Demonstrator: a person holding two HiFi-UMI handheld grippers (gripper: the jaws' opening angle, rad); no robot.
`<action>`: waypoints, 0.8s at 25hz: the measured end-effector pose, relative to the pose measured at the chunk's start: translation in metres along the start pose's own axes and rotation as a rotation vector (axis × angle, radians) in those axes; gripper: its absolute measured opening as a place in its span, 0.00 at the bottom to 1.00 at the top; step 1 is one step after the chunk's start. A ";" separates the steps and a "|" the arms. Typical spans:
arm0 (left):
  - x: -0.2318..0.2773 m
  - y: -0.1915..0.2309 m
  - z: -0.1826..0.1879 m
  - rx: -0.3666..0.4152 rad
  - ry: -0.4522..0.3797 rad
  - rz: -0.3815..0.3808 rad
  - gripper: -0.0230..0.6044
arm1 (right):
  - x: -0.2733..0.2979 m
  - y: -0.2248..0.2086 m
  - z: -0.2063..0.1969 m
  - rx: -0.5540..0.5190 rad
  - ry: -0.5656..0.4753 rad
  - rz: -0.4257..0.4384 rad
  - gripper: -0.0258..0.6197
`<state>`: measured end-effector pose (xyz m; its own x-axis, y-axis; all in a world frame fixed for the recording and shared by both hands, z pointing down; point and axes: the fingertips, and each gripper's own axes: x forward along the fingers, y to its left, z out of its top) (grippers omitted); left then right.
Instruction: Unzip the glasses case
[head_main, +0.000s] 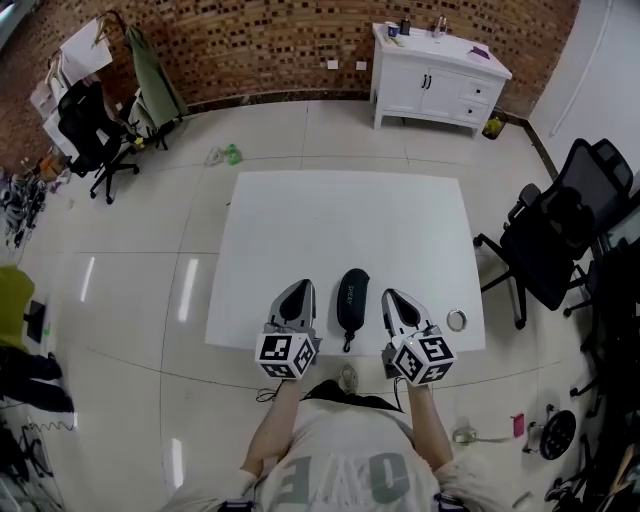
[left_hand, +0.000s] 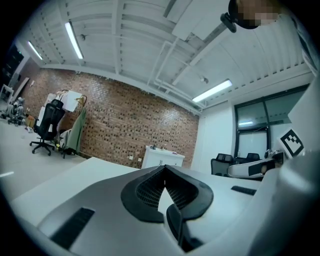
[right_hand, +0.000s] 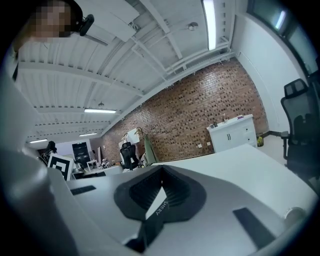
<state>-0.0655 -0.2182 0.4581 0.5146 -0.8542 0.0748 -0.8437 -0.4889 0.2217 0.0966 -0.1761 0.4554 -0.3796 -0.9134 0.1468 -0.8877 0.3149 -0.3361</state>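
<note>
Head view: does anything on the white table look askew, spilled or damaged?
Nothing stands out. The black oval glasses case lies closed and intact on the white table, between the left gripper and right gripper.

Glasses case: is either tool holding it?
No, the glasses case lies on the table between the left gripper and the right gripper, touching neither.

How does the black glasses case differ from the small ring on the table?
The glasses case is black, long and much larger; the ring is pale, round and open in the middle. The case lies between the left gripper and the right gripper; the ring lies right of both. Both rest on the white table.
</note>
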 end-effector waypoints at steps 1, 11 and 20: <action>0.004 0.002 0.000 0.004 0.004 0.002 0.04 | 0.004 -0.003 -0.001 0.000 0.010 0.000 0.04; 0.025 0.008 -0.065 -0.043 0.200 -0.060 0.04 | 0.023 -0.039 -0.129 -0.032 0.485 -0.036 0.04; 0.078 0.028 -0.126 -0.045 0.482 -0.038 0.04 | 0.029 -0.018 -0.162 -0.028 0.605 0.024 0.04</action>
<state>-0.0302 -0.2761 0.5926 0.5665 -0.6511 0.5051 -0.8207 -0.5011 0.2745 0.0587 -0.1664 0.6168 -0.4735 -0.6000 0.6448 -0.8803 0.3479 -0.3226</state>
